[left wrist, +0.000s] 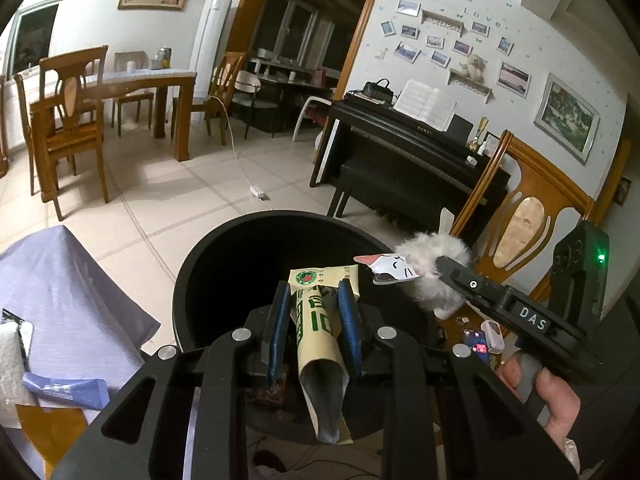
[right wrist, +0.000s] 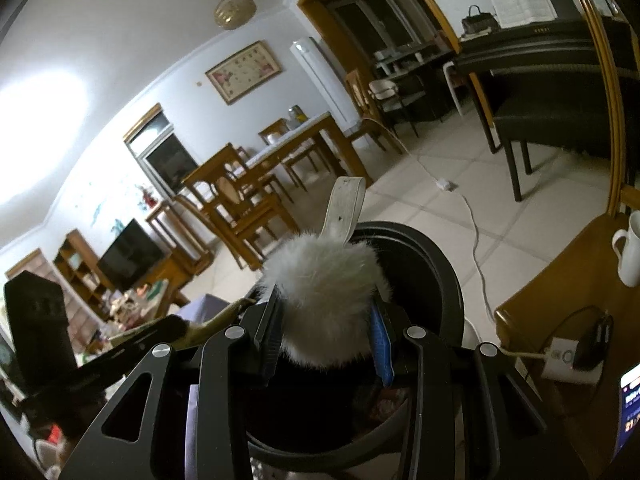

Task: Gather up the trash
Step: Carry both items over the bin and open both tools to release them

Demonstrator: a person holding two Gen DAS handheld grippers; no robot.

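Observation:
My left gripper (left wrist: 314,300) is shut on a cream and green snack wrapper (left wrist: 318,336) and holds it over the open mouth of a round black trash bin (left wrist: 208,268). My right gripper (right wrist: 326,316) is shut on a white fluffy fur toy (right wrist: 324,280) with a white strap, above the same bin's rim (right wrist: 436,248). In the left wrist view the right gripper (left wrist: 444,270) holds the fur toy (left wrist: 432,252) with a cat-face tag at the bin's right rim. The left gripper's body shows at the left of the right wrist view (right wrist: 120,344).
A grey-cloth table (left wrist: 76,280) with packets lies left of the bin. A wooden chair (left wrist: 528,216) and a piano (left wrist: 404,152) stand to the right. A white mug (right wrist: 630,252), a charger and a phone sit on a wooden surface at right. A cable crosses the tiled floor.

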